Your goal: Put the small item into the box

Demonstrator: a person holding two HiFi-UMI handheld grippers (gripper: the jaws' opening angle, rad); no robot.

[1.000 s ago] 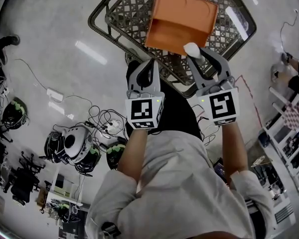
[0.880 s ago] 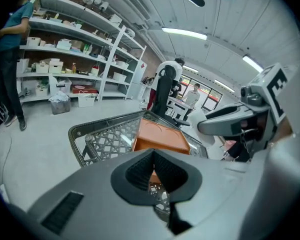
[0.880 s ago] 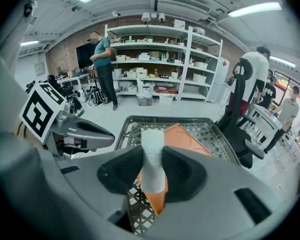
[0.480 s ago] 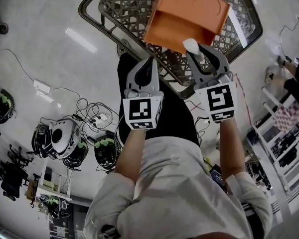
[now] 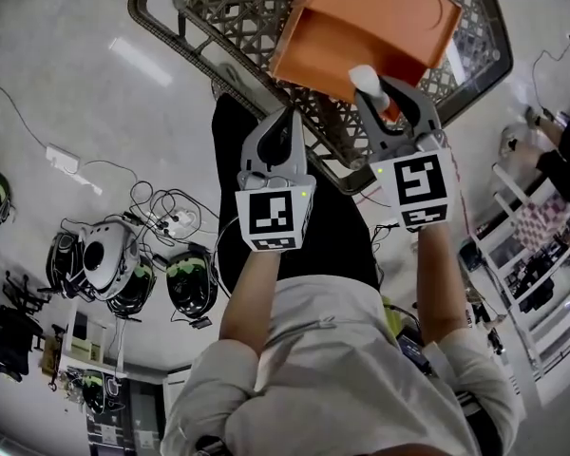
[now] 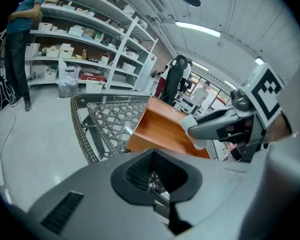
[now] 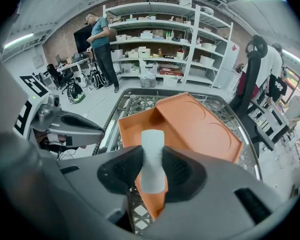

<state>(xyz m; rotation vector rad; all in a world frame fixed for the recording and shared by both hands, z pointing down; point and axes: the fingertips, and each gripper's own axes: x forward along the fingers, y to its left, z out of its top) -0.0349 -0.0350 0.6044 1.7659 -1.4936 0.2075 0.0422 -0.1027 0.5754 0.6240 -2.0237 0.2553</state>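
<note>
**A:** What do we see from the head view?

**B:** We look steeply down at two grey grippers held side by side. The right gripper (image 5: 375, 88) holds a small white item (image 5: 363, 76) in its jaws, over the near edge of an orange open box (image 5: 361, 27). The box sits on a dark metal lattice desk (image 5: 228, 8). The left gripper (image 5: 285, 120) reaches over the desk's rim with its jaws drawn together. Helmets (image 5: 104, 264) and cables lie on the pale floor.

**A:** And from the left gripper view?

**B:** We see the left gripper (image 6: 152, 176) with its jaws closed and nothing between them. Beyond are the desk (image 6: 105, 116) and the box (image 6: 160, 129). At the right, the right gripper (image 6: 210, 129) carries the item (image 6: 190, 121).

**A:** And from the right gripper view?

**B:** We see the right gripper (image 7: 152, 171) with its jaws pressed on the item's (image 7: 152, 159) narrow middle, holding it upright. The item's top overlaps the box's (image 7: 190, 124) open compartment. The left gripper (image 7: 75, 124) is at the left. A person (image 7: 102, 49) stands by white shelves (image 7: 160, 34).
</note>
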